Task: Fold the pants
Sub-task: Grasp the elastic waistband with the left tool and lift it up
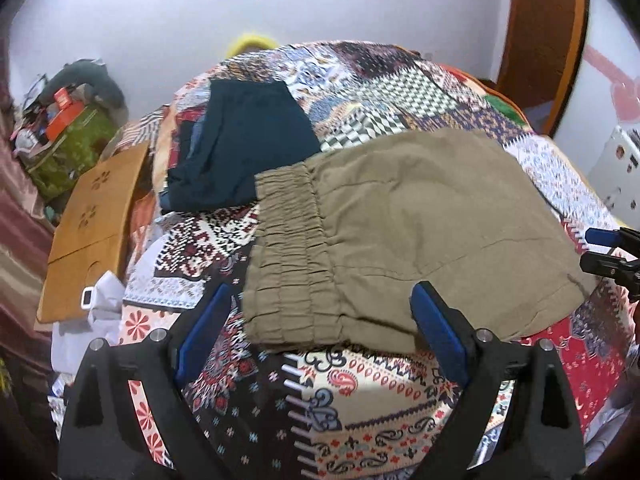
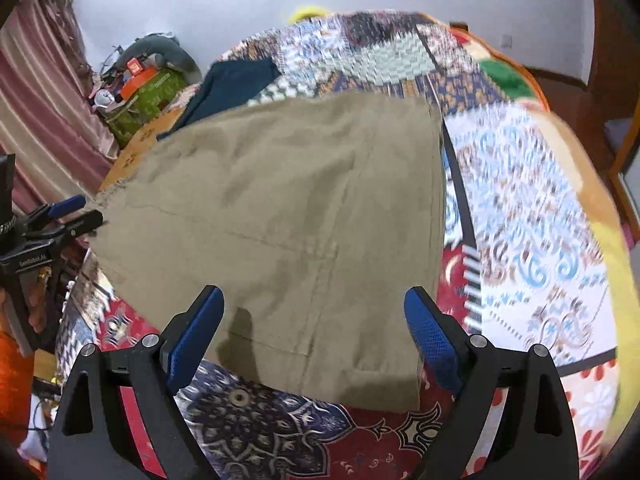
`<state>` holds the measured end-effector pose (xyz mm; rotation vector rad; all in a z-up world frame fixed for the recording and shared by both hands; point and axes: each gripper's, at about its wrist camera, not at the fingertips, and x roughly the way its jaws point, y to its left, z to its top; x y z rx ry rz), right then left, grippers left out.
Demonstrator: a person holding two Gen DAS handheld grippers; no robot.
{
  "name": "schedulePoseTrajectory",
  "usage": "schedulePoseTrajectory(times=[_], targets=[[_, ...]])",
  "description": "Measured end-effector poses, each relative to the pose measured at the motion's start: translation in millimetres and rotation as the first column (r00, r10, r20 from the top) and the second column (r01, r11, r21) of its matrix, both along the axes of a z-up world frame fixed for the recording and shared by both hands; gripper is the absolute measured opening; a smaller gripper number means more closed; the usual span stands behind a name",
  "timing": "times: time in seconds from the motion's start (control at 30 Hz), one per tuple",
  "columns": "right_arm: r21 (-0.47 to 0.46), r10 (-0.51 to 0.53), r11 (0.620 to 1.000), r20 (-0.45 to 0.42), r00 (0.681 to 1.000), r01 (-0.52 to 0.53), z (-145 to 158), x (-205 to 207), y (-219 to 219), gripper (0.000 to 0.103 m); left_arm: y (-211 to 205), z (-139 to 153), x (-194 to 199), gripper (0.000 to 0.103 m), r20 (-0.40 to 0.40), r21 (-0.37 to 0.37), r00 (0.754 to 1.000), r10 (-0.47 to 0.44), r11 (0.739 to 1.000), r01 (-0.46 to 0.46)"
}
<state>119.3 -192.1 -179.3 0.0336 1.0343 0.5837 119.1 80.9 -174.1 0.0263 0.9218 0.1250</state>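
Olive-khaki pants [image 1: 404, 224] lie folded flat on a patterned bedspread [image 1: 360, 392], with the elastic waistband [image 1: 288, 256] at their left end. My left gripper [image 1: 322, 300] hovers open above the waistband's near edge, nothing between its blue pads. In the right wrist view the same pants [image 2: 288, 216] fill the middle, a seam running across them. My right gripper [image 2: 314, 304] stands open above their near edge, holding nothing. Each gripper shows at the side of the other's view: the right gripper [image 1: 608, 252] at the far right, the left gripper [image 2: 76, 212] at the far left.
A dark teal folded garment [image 1: 244, 144] lies on the bed beyond the waistband. An orange wooden board [image 1: 96, 224] leans at the bed's left side, with a green box and clutter [image 1: 72, 144] behind it. A wooden door frame [image 1: 548, 32] stands at the back right.
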Motion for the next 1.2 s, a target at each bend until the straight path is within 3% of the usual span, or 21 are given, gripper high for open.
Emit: schedulePoseTrajectory(times=[0.3,0.43,0.53,0.73,0.9,1.0,1.03,1.1,1.2], targets=[[0.045,0.035,0.998,0.157,0.987,-0.043,43.8,3.4,32.8,0.090,20.8,17.0,-25.7,0.093,0.027,-0.194,0.994,0.107,0.976,-0.100],[0.021,0.066,0.997,0.191,0.979,-0.071,36.4,5.2,51.4,0.090,22.7,0.3,-32.3,0.093,-0.027,-0.258,0.993,0.117,0.959,-0.120],[-0.007,0.076,0.997,0.155,0.985,-0.076,15.5,8.7,59.6,0.090,20.8,-15.3,-34.2,0.093,-0.075,-0.310,0.992,0.106,0.943,-0.124],[-0.026,0.081,0.997,0.089,0.993,-0.079,-18.6,6.1,59.3,0.091,16.7,-27.5,-27.5,0.093,-0.092,-0.460,0.994,0.067,0.882,-0.102],[0.002,0.080,0.997,0.048,0.996,-0.080,-22.6,7.4,54.9,0.093,20.5,-31.8,-5.3,0.094,-0.072,-0.593,0.997,0.016,0.804,-0.056],[0.001,0.087,0.996,0.045,0.995,-0.087,-22.8,6.2,57.5,0.094,33.7,-37.2,7.4,0.098,-0.071,-0.675,0.997,0.041,0.733,-0.079],[0.001,0.090,0.996,0.043,0.995,-0.090,-22.9,5.4,58.1,0.095,36.3,-37.5,11.2,0.098,-0.070,-0.686,0.996,0.051,0.722,-0.085],[0.006,0.095,0.995,0.040,0.995,-0.095,-23.8,4.7,58.4,0.095,40.9,-39.7,18.8,0.096,-0.074,-0.684,0.994,0.076,0.721,-0.106],[0.011,0.099,0.995,0.036,0.994,-0.099,-25.0,4.5,58.7,0.096,43.8,-42.3,30.2,0.080,-0.089,-0.632,0.990,0.112,0.762,-0.143]])
